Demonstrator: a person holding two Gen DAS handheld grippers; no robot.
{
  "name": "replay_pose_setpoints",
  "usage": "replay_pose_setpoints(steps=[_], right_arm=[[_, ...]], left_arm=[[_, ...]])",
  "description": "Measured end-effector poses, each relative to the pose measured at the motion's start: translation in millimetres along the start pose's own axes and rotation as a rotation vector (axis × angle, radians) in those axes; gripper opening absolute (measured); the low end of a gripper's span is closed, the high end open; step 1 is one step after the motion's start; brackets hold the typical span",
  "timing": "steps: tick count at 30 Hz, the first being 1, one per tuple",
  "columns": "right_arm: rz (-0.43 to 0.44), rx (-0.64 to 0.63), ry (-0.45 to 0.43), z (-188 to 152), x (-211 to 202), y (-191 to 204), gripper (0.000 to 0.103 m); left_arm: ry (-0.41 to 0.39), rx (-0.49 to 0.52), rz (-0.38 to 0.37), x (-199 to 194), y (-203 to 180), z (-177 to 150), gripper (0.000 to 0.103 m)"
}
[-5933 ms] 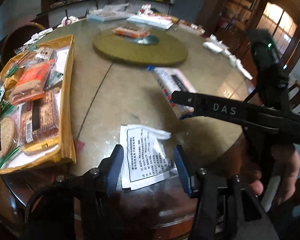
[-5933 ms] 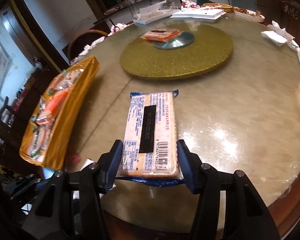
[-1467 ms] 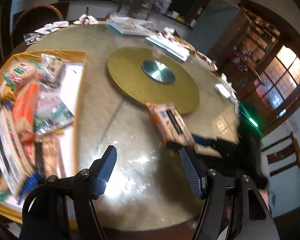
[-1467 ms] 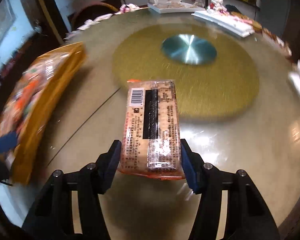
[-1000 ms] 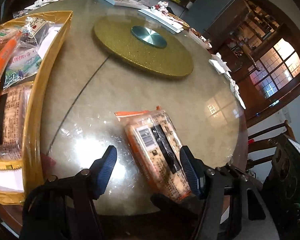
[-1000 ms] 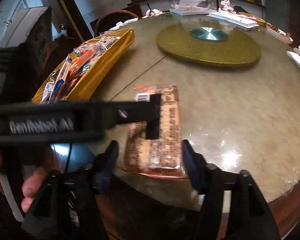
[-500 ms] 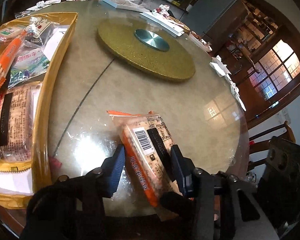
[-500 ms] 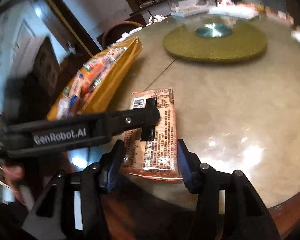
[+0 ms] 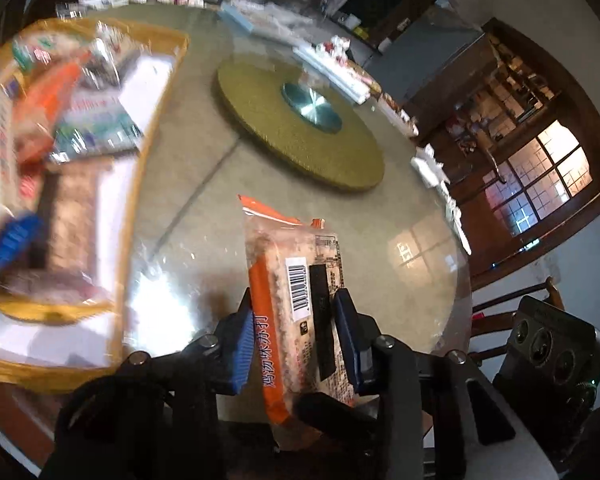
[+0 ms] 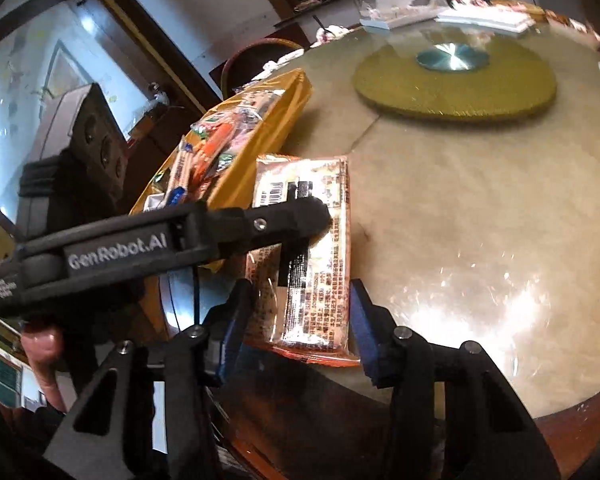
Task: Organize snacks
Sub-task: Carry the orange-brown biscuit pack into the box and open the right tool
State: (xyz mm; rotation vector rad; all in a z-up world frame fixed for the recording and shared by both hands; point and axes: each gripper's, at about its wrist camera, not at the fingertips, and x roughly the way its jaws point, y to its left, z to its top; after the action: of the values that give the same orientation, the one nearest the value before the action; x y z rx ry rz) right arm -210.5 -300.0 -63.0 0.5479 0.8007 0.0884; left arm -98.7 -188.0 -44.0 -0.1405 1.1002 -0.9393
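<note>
- Left claw [image 9: 296,334]: jaws have just been closing; blue pads now pinch the cracker packet [image 9: 300,300] on its two long sides, tilted on edge.
- Right claw [image 10: 304,328]: jaws have just narrowed and flank the same packet's near end [image 10: 312,292]; whether its pads press on it I cannot tell.
- Packet sits at the near rim of the round table [image 9: 204,184], just beside the gold tray [image 10: 268,136] of snacks.
- Gold turntable [image 9: 300,128] lies mid-table, well apart.
</note>
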Motion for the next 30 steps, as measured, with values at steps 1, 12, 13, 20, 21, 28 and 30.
replay_pose_setpoints(steps=[1, 12, 13, 20, 21, 28, 30], right_arm=[[0.008, -0.006, -0.005, 1.9, -2.6, 2.9, 0.050], [0.048, -0.181, -0.047, 52.6, -0.7, 68.0, 0.049], [0.048, -0.192, -0.050, 58.0, 3.2, 72.8, 0.049], [0.055, -0.207, -0.021, 101.0, 62.7, 86.9, 0.049], [0.051, -0.195, -0.012, 105.2, 70.6, 85.9, 0.049], [0.028, -0.119, 0.050, 123.4, 115.7, 79.0, 0.047], [0.002, -0.126, 0.046, 124.1, 118.6, 80.3, 0.047]], left_arm=[[-0.019, 0.000, 0.000, -6.8, -0.6, 2.0, 0.036], [-0.157, -0.026, 0.036, -75.3, 21.3, 48.4, 0.037], [-0.161, -0.028, 0.044, -77.9, 26.3, 53.9, 0.037], [-0.126, -0.034, 0.078, -60.5, 71.6, 102.9, 0.039], [-0.107, -0.041, 0.088, -53.3, 79.3, 109.6, 0.039], [-0.021, -0.117, 0.105, -29.3, 116.4, 128.3, 0.043], [-0.016, -0.127, 0.111, -32.9, 118.0, 127.5, 0.045]])
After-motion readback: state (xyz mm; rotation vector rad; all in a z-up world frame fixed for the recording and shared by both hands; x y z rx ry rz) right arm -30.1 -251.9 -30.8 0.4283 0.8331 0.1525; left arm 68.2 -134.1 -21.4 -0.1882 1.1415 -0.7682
